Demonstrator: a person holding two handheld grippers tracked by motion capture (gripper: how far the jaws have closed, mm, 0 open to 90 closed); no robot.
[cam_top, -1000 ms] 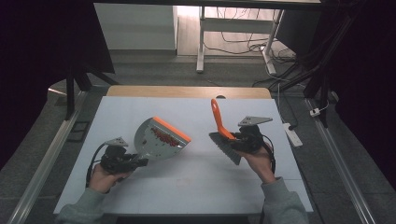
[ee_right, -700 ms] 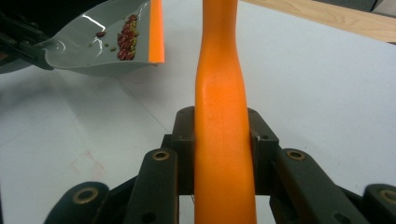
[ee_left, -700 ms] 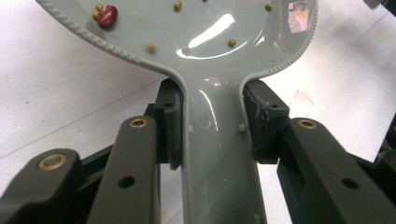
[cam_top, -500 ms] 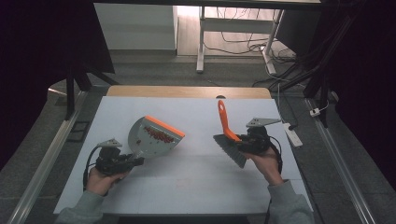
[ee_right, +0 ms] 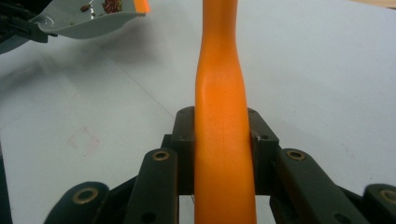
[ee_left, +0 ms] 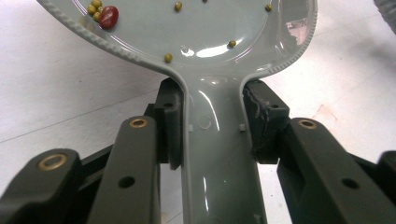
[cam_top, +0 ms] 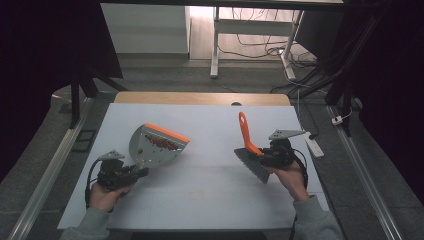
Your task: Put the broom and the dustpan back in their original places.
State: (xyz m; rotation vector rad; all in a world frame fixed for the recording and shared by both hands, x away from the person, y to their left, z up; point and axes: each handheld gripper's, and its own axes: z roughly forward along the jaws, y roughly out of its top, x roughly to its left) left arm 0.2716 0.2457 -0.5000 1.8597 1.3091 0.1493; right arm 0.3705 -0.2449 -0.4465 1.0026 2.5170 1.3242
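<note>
While the white table [cam_top: 210, 195] stands in a dark room with cables on the floor behind, the left gripper [cam_top: 131, 173] clamps the grey dustpan [cam_top: 155, 145] handle; beans lie in the pan. Well apart, the right gripper [cam_top: 260, 155] clamps the orange brush [cam_top: 247, 140] handle.

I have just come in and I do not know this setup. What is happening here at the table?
A person sits at a white table with a gripper in each hand. The left gripper is shut on the handle of a grey dustpan, which holds small beans in red and green. The right gripper is shut on the orange handle of a small brush, held apart from the dustpan.
</note>
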